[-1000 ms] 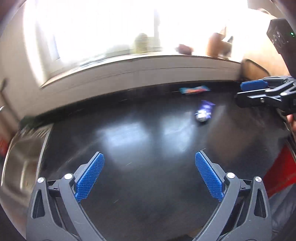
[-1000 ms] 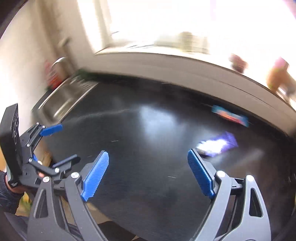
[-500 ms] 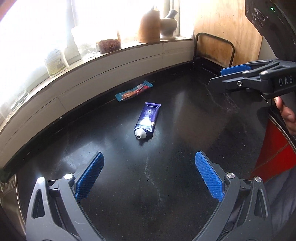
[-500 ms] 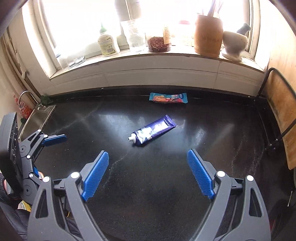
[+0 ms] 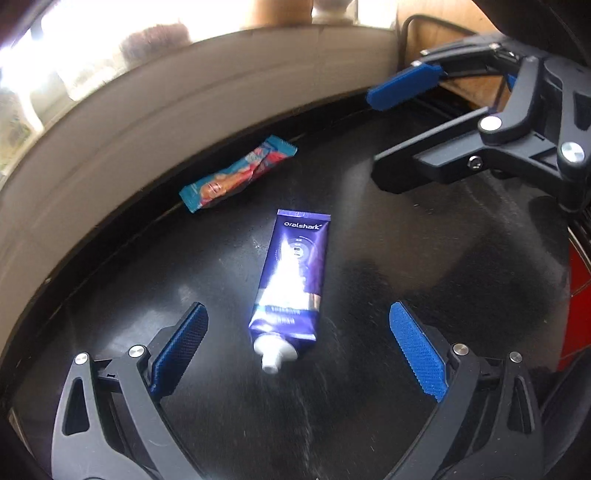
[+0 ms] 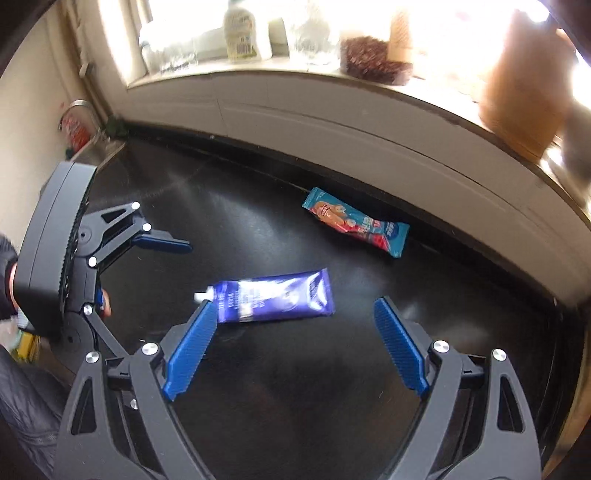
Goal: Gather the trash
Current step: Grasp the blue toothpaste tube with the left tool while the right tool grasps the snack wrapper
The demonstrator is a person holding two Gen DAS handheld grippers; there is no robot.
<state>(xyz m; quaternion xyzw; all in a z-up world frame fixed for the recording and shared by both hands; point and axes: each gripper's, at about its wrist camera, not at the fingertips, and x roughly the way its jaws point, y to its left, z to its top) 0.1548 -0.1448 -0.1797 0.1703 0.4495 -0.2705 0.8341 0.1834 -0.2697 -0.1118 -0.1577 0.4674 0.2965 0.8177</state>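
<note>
A purple toothpaste tube lies flat on the black countertop, its white cap toward my left gripper. That gripper is open and hovers over the tube's cap end, a finger on each side, not touching it. A blue and orange snack wrapper lies farther back by the wall. In the right wrist view the tube lies crosswise just beyond my open right gripper, whose left pad overlaps the cap end. The wrapper is beyond it. Both grippers are empty.
A white windowsill runs along the back with a bottle, a jar and a wooden pot. A sink is at the far left. Something red sits at the counter's right edge.
Both grippers have come down and forward toward the tube and wrapper, which now look much larger. Both pairs of jaws stay equally wide.
</note>
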